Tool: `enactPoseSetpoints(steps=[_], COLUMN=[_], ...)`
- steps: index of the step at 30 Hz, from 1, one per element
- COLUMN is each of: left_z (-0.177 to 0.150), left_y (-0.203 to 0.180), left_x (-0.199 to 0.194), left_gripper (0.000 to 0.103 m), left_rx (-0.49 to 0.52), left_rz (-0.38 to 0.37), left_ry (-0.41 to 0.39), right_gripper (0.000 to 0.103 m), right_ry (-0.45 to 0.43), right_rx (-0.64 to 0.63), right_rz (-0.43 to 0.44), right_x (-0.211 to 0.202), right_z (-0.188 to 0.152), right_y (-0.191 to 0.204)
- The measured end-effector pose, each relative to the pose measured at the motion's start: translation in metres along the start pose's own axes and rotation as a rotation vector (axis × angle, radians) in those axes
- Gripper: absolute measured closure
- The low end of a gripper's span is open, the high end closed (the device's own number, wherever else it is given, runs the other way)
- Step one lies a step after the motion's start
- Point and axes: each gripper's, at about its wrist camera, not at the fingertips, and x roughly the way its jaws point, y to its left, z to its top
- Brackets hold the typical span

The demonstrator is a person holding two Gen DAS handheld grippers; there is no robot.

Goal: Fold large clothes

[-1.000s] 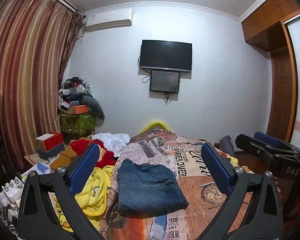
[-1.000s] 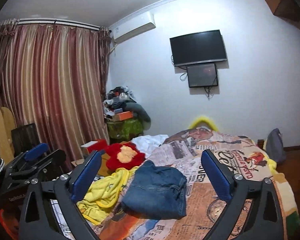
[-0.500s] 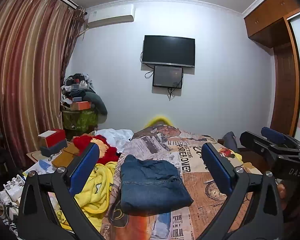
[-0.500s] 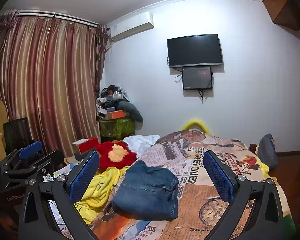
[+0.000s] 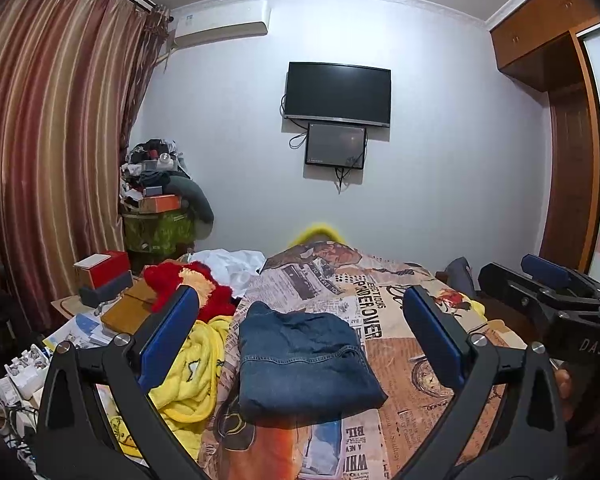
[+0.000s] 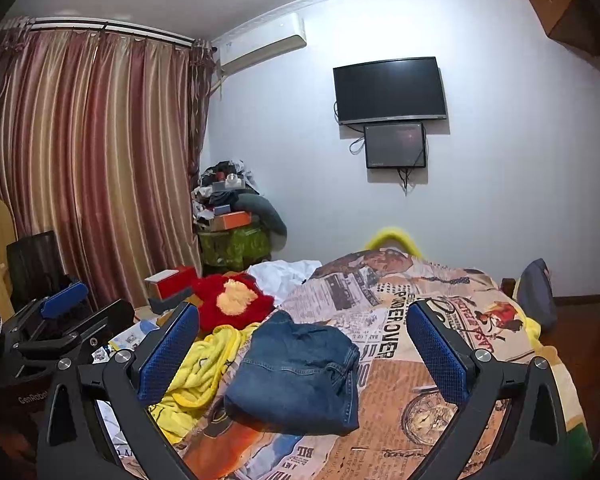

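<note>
Curtains in striped red-brown cloth [image 5: 48,140] hang at your left. Your left gripper [image 5: 300,336] hovers with its blue-padded jaws spread wide and empty, and the folded blue denim garment [image 5: 304,360] lies between them on the newspaper-print bedspread [image 5: 400,320], beside a rumpled yellow fleece blanket [image 5: 192,364]. Your right gripper [image 6: 302,342] is likewise wide apart, holding nothing. The fold looks complete, so lift straight away without snagging the top layer. A black wall-mounted television [image 5: 337,94] faces you; wooden wardrobe cabinets [image 5: 540,32] stand right.
</note>
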Motion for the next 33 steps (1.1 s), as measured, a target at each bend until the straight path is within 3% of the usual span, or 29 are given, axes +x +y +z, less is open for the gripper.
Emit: enactPoseSetpoints(steps=[33], left_z=[-0.0069], left_y=[-0.0085], left_x=[0.0054], left_gripper=[0.0], left_rx=[-0.006], left_rz=[-0.043], left_ry=[0.018], right_gripper=[0.0], right_ry=[-0.002], right_rx=[0.015], right_rz=[-0.011], right_x=[0.0016], right_z=[-0.0035], right_y=[-0.0029])
